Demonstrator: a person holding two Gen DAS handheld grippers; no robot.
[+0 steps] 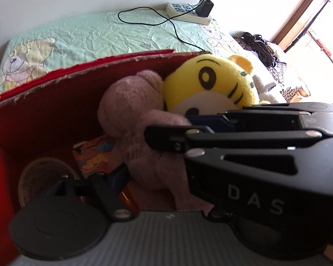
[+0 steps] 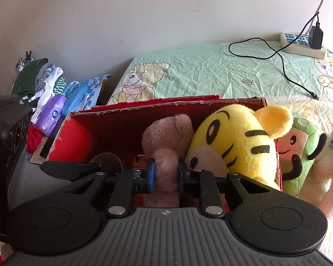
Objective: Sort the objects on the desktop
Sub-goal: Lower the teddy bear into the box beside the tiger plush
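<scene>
The right gripper [image 2: 164, 175] is clamped on a limb of the pink teddy bear [image 2: 166, 137], which sits inside the red cardboard box [image 2: 166, 105]. The left gripper [image 1: 113, 177] is spread wide, empty, over the box. A yellow tiger plush [image 2: 239, 141] is leaned beside the bear.

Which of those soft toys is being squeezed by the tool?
The pinkish-brown bear in the red box: the right tool pinches it. The yellow tiger beside it and the green toy outside the box go untouched.
</scene>
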